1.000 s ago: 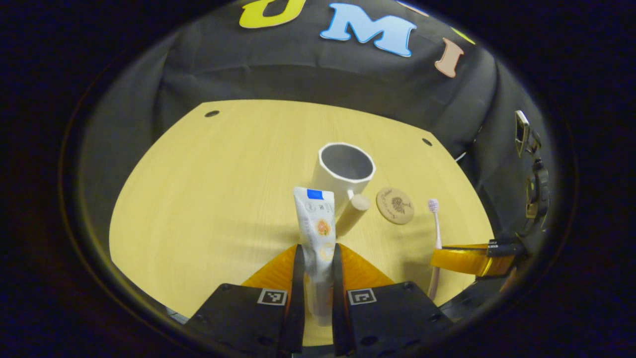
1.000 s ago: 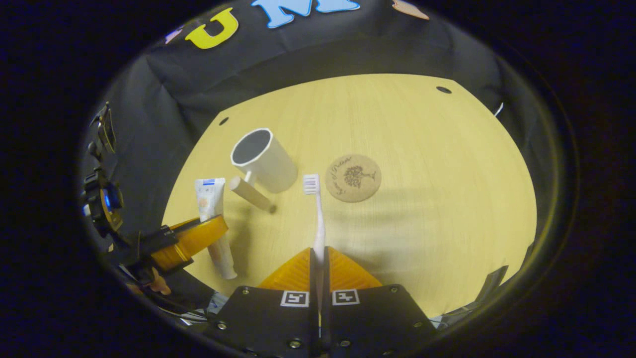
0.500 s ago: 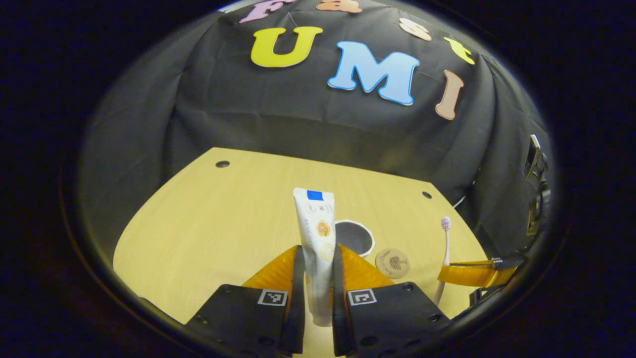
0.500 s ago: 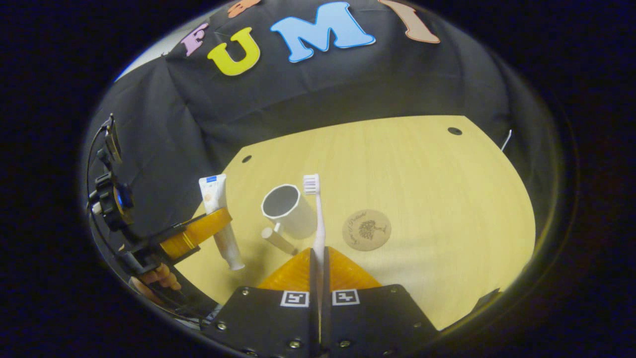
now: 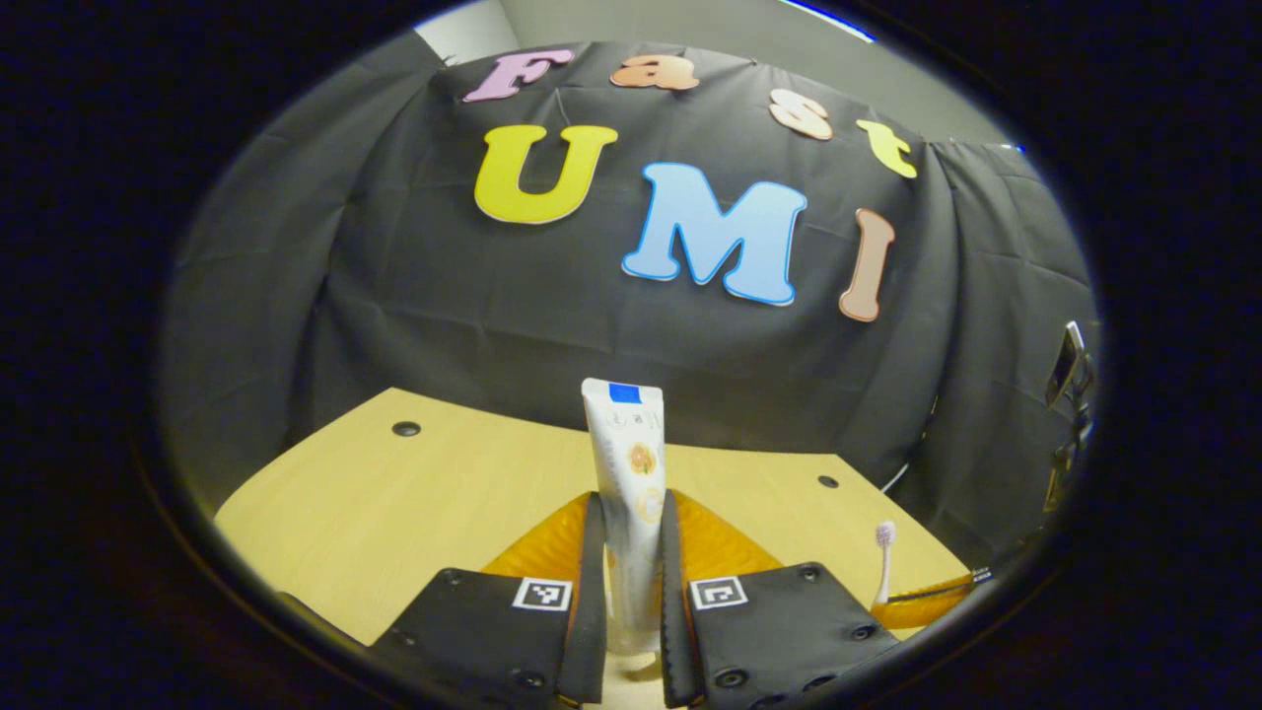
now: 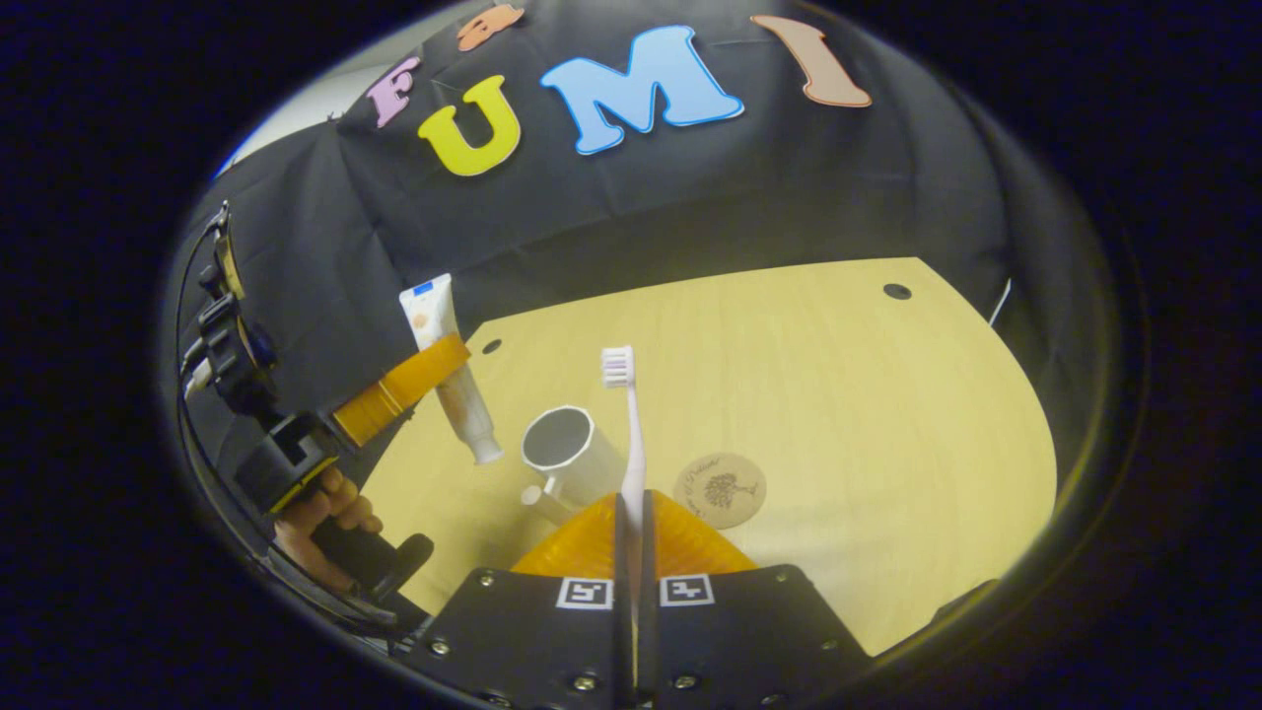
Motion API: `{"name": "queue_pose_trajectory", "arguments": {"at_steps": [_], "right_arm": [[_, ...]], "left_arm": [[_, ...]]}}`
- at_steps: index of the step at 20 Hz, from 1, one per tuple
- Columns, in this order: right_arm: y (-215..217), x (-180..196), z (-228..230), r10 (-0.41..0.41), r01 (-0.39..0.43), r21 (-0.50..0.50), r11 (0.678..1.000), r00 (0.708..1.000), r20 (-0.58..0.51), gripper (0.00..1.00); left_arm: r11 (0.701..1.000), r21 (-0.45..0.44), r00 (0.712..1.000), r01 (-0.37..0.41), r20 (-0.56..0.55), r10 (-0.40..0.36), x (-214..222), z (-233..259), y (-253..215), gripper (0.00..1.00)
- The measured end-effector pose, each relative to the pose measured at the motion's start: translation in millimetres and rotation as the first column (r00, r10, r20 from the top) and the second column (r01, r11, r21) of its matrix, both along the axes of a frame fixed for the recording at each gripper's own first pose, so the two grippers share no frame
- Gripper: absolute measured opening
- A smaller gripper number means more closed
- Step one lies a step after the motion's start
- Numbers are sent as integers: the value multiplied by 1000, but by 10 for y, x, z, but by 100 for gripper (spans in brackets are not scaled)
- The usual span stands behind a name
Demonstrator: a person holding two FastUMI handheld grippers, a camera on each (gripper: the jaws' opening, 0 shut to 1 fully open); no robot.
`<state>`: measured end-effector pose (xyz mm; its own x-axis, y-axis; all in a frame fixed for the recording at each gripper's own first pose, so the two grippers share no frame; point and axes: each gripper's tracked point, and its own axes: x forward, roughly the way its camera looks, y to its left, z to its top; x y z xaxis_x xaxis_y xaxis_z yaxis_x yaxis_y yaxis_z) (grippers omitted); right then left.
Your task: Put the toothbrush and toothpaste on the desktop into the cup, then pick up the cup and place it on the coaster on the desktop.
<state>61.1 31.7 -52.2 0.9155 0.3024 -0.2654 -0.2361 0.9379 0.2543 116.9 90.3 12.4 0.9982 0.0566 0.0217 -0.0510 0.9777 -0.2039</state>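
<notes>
In the right gripper view, the left hand-held gripper (image 6: 414,380) clamps the toothpaste (image 6: 444,370) in the air, cap end down, just left of the white cup (image 6: 572,456) on the table (image 6: 838,414). To the cup's right, the right hand-held gripper (image 6: 631,513) pinches the toothbrush (image 6: 627,434), bristles up, and the coaster (image 6: 721,489) lies on the table just beyond.

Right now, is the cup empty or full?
Empty, as far as the part seen: the cup stands upright, while toothpaste and toothbrush are held above the table.
</notes>
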Motion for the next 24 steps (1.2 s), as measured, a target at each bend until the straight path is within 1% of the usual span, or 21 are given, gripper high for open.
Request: {"name": "queue_pose_trajectory", "arguments": {"at_steps": [4,9,11,14,15,16,20,22,24], "right_arm": [[-74,-37,13,-26,26,-2,1000,1000,11,3],[-111,-68,-53,-47,47,-10,999,999,4,3],[-98,-90,-57,-45,45,-10,999,999,0,3],[-66,-93,-44,-36,36,-3,999,999,3,3],[-54,-76,-32,-30,30,5,1000,1000,4,3],[-26,-63,-20,-24,24,11,1000,1000,5,3],[34,22,74,-10,9,12,1000,1000,21,3],[76,98,154,-8,7,21,1000,999,36,3],[116,177,241,-6,4,32,999,999,53,3]], "left_arm": [[999,-26,999,32,4,-32,242,-84,-97,29],[998,-32,998,46,-48,-47,493,-389,-161,30],[999,-9,997,49,-67,-50,524,-543,-185,30],[997,49,992,63,-109,-58,537,-796,-253,29],[996,73,991,52,-128,-42,534,-887,-240,29],[995,86,990,52,-137,-40,528,-916,-233,30],[994,95,980,63,-194,-44,521,-1133,-260,37],[989,128,981,69,-188,-44,508,-1109,-284,41],[987,140,979,83,-194,-54,497,-1102,-300,44]]}}
